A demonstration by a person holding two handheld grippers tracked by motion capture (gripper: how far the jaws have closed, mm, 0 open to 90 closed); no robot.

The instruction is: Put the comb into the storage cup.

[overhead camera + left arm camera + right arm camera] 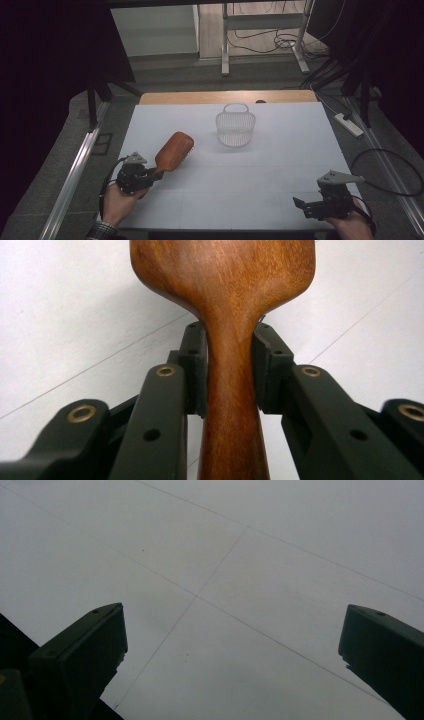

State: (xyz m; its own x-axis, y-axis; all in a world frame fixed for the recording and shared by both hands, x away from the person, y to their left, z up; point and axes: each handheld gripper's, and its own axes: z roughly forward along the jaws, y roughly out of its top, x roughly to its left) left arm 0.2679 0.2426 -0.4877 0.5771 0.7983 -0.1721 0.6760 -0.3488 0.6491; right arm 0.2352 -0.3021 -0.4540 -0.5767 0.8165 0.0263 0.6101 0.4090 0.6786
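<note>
A wooden hairbrush (174, 150) with a broad oval head points up and right from the left front of the white table (270, 150). My left gripper (152, 175) is shut on its handle (231, 390); in the left gripper view both black pads (196, 365) press the narrow neck just below the head. A small white wire basket (235, 127) with a hoop handle stands upright at the middle back, apart from the brush. My right gripper (301, 206) rests near the front right corner, jaws wide apart with bare table between the fingers (85, 650).
The table's wooden back edge (200, 97) shows beyond the white top. A power strip (349, 124) and cables lie on the floor at the right, and metal desk legs (225, 45) stand behind.
</note>
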